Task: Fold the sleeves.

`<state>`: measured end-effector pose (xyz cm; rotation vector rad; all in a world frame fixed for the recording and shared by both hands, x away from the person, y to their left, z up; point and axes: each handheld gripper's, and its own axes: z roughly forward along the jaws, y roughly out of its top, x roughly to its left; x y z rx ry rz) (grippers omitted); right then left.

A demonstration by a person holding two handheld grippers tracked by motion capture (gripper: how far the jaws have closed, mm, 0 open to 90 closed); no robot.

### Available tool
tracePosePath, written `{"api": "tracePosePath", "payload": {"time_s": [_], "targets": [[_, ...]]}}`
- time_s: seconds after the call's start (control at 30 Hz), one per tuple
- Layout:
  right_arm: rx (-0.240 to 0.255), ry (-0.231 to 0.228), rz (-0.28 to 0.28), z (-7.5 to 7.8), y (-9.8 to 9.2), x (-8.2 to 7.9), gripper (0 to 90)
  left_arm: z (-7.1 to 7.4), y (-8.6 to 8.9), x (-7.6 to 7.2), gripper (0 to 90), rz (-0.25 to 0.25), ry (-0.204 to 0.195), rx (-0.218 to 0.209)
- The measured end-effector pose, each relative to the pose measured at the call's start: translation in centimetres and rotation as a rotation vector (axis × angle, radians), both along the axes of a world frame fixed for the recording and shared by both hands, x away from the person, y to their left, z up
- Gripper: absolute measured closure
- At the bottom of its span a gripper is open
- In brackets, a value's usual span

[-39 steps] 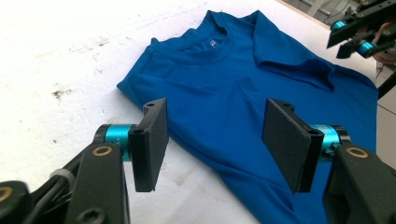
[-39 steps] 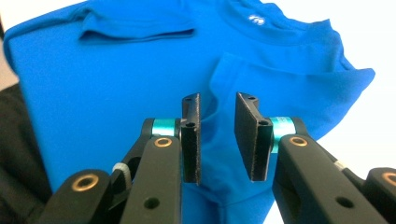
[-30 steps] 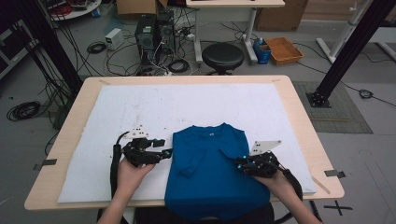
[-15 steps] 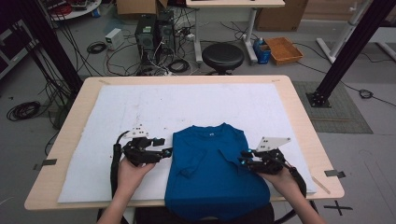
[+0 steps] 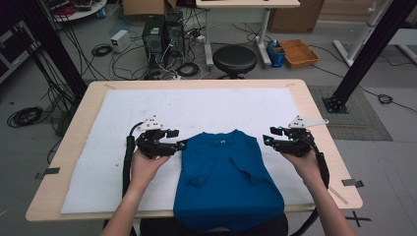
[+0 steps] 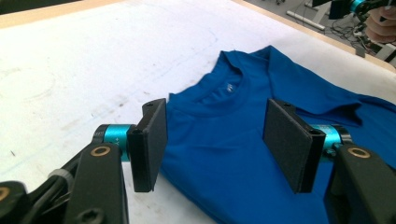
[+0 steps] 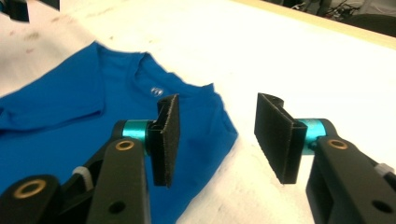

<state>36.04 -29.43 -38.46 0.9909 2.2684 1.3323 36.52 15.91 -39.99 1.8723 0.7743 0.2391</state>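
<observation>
i read this as a folding job partway through: the blue t-shirt lies face up on the white sheet of the bench, both sleeves already turned in over the chest so the body is a narrow strip, collar pointing away from me and the hem hanging over the near edge. what i judge is left is the lengthwise fold, hem up to collar, and a tidy-up.

my left gripper sits at the shirt's left shoulder, fingers spread apart with nothing pinched; in the left gripper view the shoulder edge and collar lie between and under them, not touched as far as i can tell.

my right gripper hangs just off the right shoulder, its jaws have just been opening, and the fingers are released and empty, the shirt's edge lying below the inner one and bare sheet under the outer.
</observation>
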Motion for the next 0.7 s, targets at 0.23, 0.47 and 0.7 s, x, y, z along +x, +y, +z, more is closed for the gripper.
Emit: {"api": "tracePosePath", "payload": {"time_s": [0.23, 0.47, 0.7], "targets": [[0.026, 0.0, -0.03, -0.3, -1.3, 0.0, 44.3, -0.3, -0.1, -0.1, 38.2, 0.01, -0.015, -0.015], [0.028, 0.008, -0.033, -0.6, -1.6, -0.1, 41.9, -0.3, -0.1, -0.4, 37.7, 0.015, -0.026, -0.01], [0.024, 0.005, -0.034, -0.6, -1.5, -0.1, 41.1, -0.2, -0.1, -0.5, 37.7, 0.01, -0.03, -0.02]]}}
